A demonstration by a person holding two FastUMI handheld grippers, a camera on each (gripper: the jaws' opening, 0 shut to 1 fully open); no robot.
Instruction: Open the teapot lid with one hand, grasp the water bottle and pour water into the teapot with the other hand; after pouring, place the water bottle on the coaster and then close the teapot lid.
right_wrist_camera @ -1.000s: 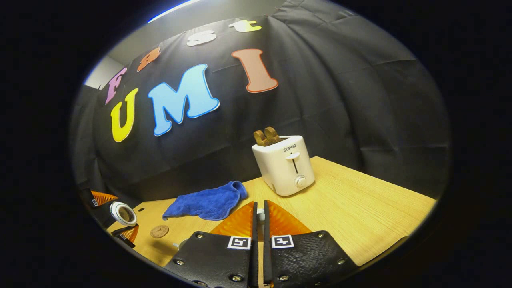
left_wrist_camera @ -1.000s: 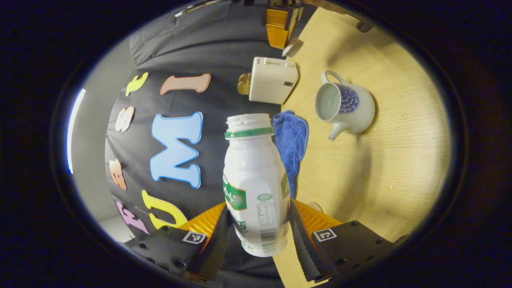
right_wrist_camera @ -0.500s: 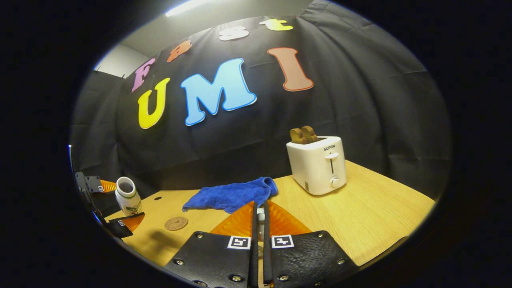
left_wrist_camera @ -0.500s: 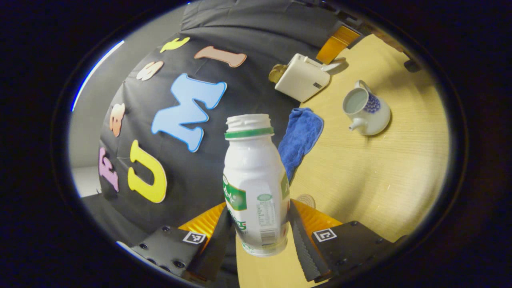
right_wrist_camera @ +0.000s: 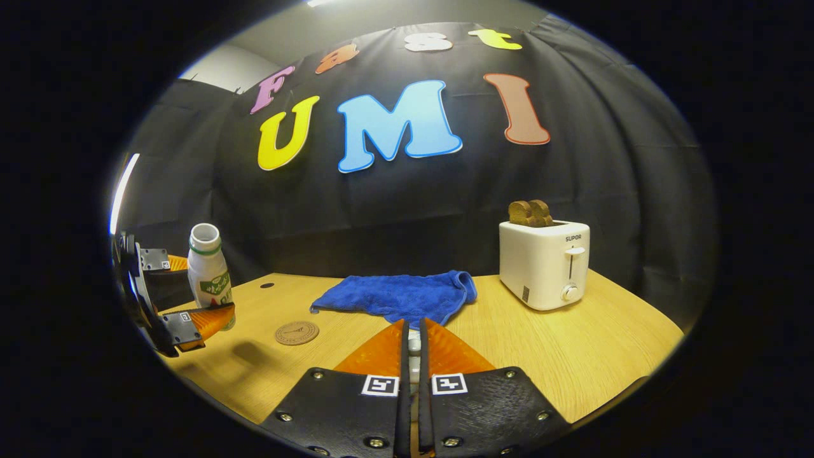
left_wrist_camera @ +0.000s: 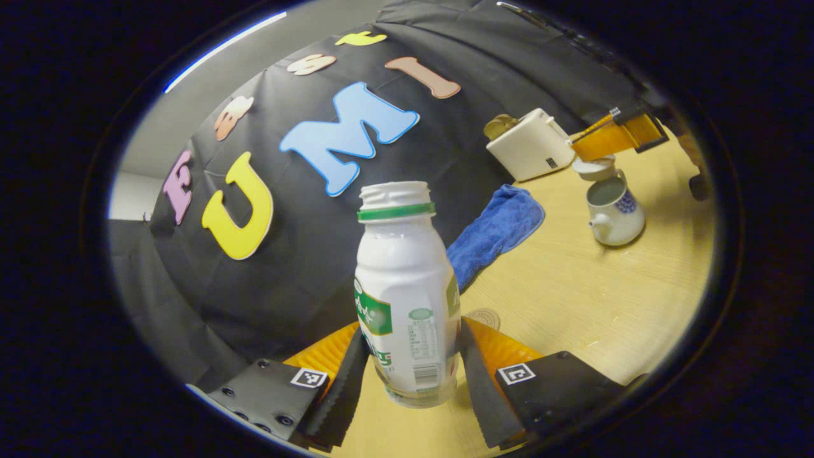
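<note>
The left gripper (left_wrist_camera: 410, 356) had its jaws clamped on the lower body of the bottle (left_wrist_camera: 407, 292); the right gripper (right_wrist_camera: 412, 343) had its jaws pinched almost together on the small knob of the lid (left_wrist_camera: 594, 168).

Taking the teapot (left_wrist_camera: 613, 207) as landmark, from largest thing to smallest: the table (left_wrist_camera: 591, 299) lay under it, the toaster (left_wrist_camera: 531, 152) stood behind it, the blue cloth (left_wrist_camera: 496, 232) lay beside it, the bottle was held upright and uncapped well away from its spout side, the lid hung just above its open mouth, and the coaster (right_wrist_camera: 296, 333) lay near the bottle's base.

Judging by this, pouring was over — the bottle was bound for the coaster. Next it needed lowering squarely onto that disc, then releasing.

A second earlier the bottle had been tipped steeply; now it stood upright, closer to the coaster.
</note>
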